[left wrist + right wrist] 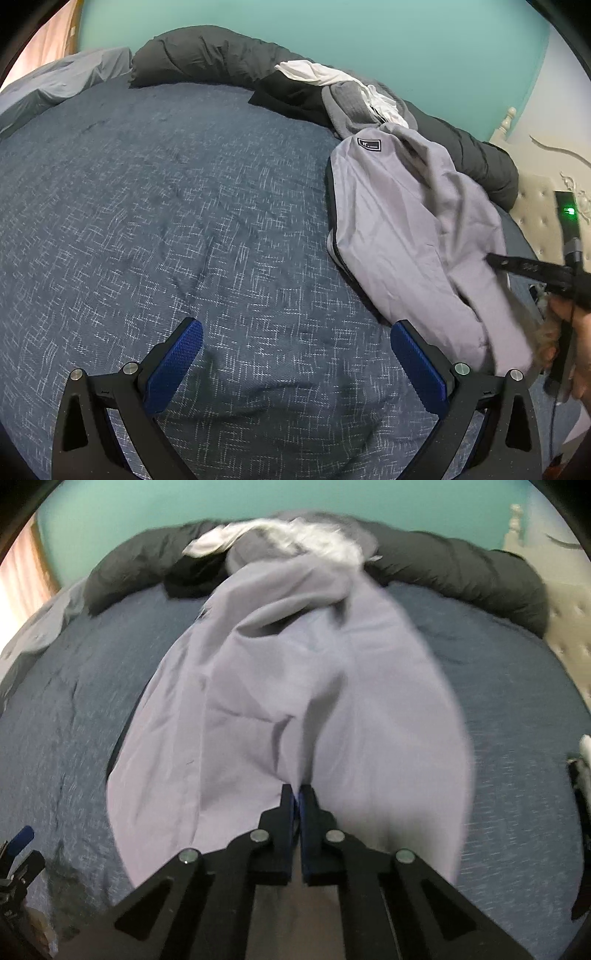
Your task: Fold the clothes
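A light grey garment (399, 229) with a small black label (368, 144) lies crumpled on the right side of the blue bed cover (166, 203). In the right wrist view the same grey garment (295, 672) stretches from the far clothes pile toward me, its creases running into my right gripper (296, 790), which is shut on its near edge. The right gripper (493, 259) also shows from the left wrist view, at the garment's right side, held by a hand (580, 332). My left gripper (297, 326) hangs open over bare cover, left of the garment, holding nothing.
A clothes pile sits at the far edge: a white piece (317, 74), a grey knit (343, 107) and a black one (288, 96). Behind it a rolled dark duvet (207, 55) lines the teal wall. A grey pillow (66, 77) lies far left, a cream headboard (535, 199) right.
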{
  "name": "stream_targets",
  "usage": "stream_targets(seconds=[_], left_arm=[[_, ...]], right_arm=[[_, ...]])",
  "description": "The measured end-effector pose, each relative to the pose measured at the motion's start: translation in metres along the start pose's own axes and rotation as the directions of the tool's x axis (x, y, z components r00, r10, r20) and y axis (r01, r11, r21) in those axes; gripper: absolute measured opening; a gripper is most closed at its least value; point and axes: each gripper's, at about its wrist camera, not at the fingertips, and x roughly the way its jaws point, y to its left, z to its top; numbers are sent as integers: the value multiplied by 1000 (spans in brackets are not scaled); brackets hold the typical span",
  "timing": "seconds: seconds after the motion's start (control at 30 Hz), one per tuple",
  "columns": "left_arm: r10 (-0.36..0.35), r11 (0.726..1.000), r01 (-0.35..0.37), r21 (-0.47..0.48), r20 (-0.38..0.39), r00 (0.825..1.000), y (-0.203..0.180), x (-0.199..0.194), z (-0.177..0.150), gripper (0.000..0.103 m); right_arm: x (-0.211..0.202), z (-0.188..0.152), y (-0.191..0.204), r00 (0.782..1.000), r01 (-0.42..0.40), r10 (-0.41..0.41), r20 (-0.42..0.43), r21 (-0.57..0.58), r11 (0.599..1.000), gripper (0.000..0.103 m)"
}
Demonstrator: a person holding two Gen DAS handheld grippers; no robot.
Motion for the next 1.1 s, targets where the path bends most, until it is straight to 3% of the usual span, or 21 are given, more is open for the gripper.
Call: stream_targets(seconds=[0.3,0.5,0.63,0.73,0.83,0.93,1.03,1.1], left_arm=[[6,1000,-6,7,-1,1000,-1,1,-1,103],[9,1000,-9,8,0,1000,0,0,-3,103],[10,1000,-10,2,-2,1000,4,0,-2,103],[12,1000,-12,-2,-3,1000,4,1,-1,103],[12,1000,-12,0,-6,1000,3,2,0,103],[11,1000,-11,4,-9,1000,1,1,-1,103],[11,1000,-11,7,-9,1000,-1,2,-1,103],[12,1000,-11,6,-9,1000,-1,2,-1,103]], right_arm=[[-31,7,-104,985,169,-172,21,108,980,1],[-34,2,-153,954,299,-301,-9,141,944,1],[-37,-3,-192,914,405,-402,-56,176,897,1],[-42,-6,-211,877,480,-468,-106,208,852,1],[-54,-5,-210,877,478,-474,-81,250,842,1],[-74,3,-193,858,497,-513,-10,263,827,4],[-86,14,-171,908,370,-409,93,281,885,11],[-83,20,-150,949,248,-287,132,250,936,31]])
